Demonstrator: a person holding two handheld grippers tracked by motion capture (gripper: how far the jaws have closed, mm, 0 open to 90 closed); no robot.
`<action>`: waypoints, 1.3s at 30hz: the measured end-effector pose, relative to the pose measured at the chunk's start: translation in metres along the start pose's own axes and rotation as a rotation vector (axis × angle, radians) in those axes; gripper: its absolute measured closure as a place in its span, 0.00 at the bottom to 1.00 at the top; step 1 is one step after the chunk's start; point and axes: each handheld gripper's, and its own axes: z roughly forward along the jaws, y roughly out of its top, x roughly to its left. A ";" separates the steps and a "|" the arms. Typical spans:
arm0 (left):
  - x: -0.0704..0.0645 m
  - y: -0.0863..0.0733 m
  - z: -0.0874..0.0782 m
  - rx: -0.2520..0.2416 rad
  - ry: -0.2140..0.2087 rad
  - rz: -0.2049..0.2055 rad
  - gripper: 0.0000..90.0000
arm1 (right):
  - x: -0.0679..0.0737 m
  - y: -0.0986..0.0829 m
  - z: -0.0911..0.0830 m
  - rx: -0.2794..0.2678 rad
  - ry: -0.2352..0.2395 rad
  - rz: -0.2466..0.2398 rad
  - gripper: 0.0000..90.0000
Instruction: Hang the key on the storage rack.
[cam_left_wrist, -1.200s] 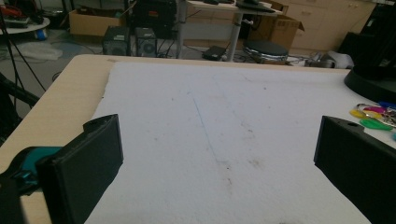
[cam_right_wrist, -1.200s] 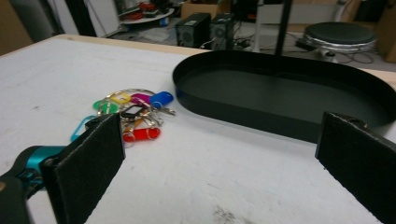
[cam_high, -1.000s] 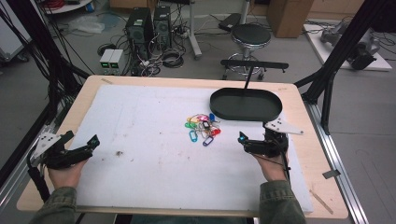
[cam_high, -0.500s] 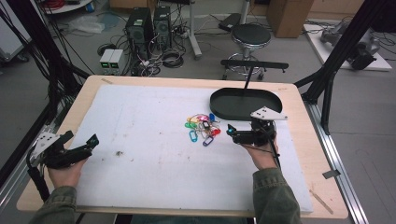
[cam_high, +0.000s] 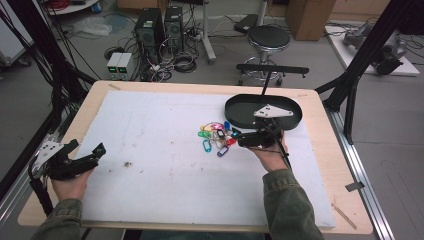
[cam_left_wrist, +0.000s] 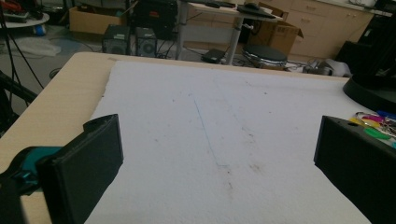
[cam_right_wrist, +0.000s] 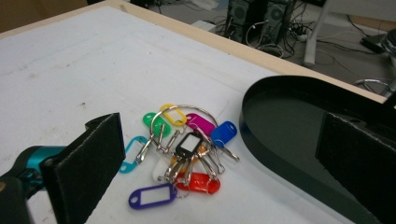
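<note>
Key tags: about nine, coloured plastic, one wire ring.
Tray: one, black oval, just beside tags.
Right gripper: jaws wide, at tags.
Left gripper: jaws wide, well apart.

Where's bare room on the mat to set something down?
Free: the wide middle of the white mat, between the left hand-held gripper and the key tags; also the mat's near strip by the table edge. Crowded: the far-right corner, where key tags, black tray and right hand-held gripper bunch together.
</note>
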 end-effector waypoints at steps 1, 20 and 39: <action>0.000 0.000 0.000 0.003 0.004 0.002 0.02 | 0.000 0.001 0.002 0.005 0.006 0.000 0.00; 0.001 0.000 0.001 0.009 0.006 -0.003 0.02 | -0.002 0.021 0.042 0.094 0.067 -0.017 0.00; 0.002 0.000 0.001 0.007 0.005 -0.016 0.02 | 0.008 0.024 0.082 0.207 0.162 -0.034 0.00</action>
